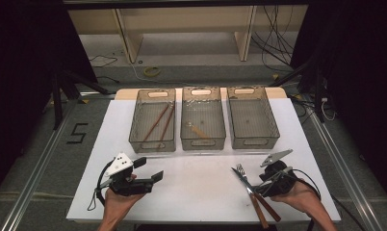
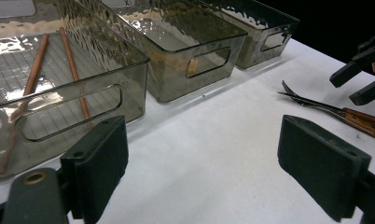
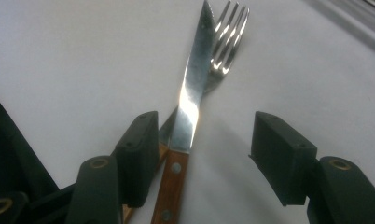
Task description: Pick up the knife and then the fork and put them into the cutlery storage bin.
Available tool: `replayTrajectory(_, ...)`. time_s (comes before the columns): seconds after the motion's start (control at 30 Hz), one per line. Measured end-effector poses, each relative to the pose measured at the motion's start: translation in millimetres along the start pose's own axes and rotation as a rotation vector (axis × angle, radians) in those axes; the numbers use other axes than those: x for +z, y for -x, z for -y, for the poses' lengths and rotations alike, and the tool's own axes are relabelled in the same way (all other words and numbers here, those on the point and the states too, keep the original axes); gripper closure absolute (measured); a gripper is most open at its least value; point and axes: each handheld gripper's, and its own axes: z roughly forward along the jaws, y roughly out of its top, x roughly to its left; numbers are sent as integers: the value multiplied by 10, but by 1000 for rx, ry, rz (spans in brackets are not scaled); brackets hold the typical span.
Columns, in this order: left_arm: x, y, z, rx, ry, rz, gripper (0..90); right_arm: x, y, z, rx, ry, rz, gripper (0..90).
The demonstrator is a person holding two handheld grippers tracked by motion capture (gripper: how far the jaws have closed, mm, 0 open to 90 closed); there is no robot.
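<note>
Lab-type recording setup: black curtains, loose floor cables [image 1: 278, 43], taped "5" floor marker [image 1: 77, 133], white table [image 1: 191, 192] on aluminium rails.

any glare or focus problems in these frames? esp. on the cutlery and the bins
Right gripper view: strong glare streak on the knife blade, fork tines soft. Left gripper view: bright reflections on the left bin rippled walls; its near jaws are a bit blurred. High view: dim surroundings, white table evenly lit, no glare.
</note>
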Motion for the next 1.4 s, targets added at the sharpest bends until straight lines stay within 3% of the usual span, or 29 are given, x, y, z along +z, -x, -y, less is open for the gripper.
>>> replayTrajectory(0.33, -8, -2, -1, 1, 2, 0, 157, 8, -64, 86, 3, -64, 25, 440)
replayTrajectory(0.87, -8, 2, 1, 5, -1, 0, 156, 61, -158, 204, -33, -153, 28, 602)
replayTrajectory(1.17, -7, 4, 1, 7, -2, 0, 157, 68, -165, 204, -44, -169, 63, 735)
replayTrajectory(1.4, -12, 7, 3, 8, -3, 0, 157, 70, -147, 190, -28, -179, 64, 766)
